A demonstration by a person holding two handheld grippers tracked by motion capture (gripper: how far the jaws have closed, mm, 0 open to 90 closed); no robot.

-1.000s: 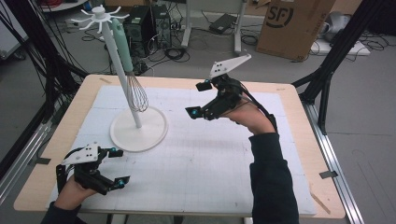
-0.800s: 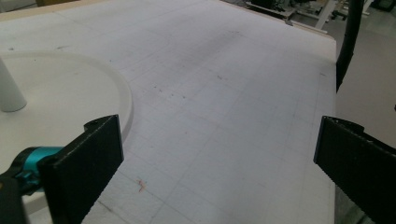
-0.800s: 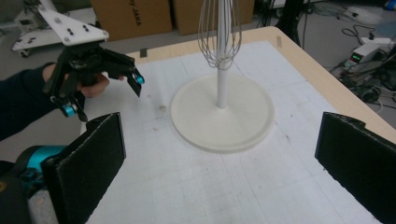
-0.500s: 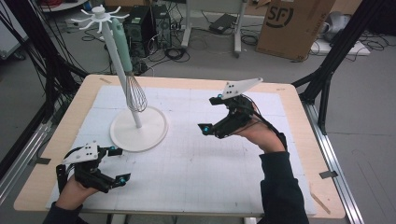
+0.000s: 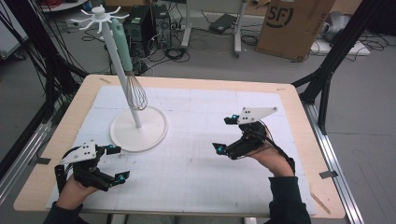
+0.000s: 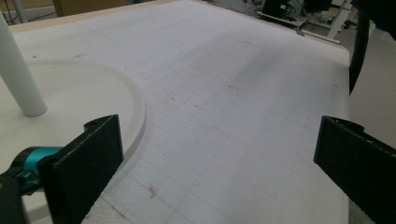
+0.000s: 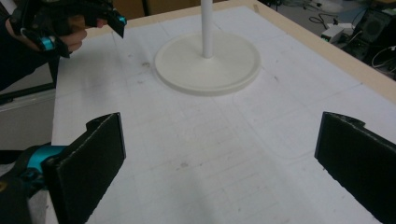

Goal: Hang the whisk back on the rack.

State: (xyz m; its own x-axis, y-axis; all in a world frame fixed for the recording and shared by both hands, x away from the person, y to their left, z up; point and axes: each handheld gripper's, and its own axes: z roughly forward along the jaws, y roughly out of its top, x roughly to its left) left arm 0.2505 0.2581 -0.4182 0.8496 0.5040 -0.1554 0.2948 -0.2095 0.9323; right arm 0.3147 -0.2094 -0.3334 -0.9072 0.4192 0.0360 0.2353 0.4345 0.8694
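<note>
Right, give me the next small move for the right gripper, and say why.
Probably hold it where it is, low over the mat near the person's side. The whisk hangs on the white stand, and the right gripper is open, holds nothing and is well clear of the stand. The left gripper is open too. Nothing lies loose to grasp.

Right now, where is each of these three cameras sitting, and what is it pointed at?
High view: above the table's near edge, looking down on the white stand and whisk; both forearms show.
Left gripper view: rides the left claw, open, facing the stand's base.
Right gripper view: rides the right claw, open, facing the stand and the other hand.
All share the stand.
</note>
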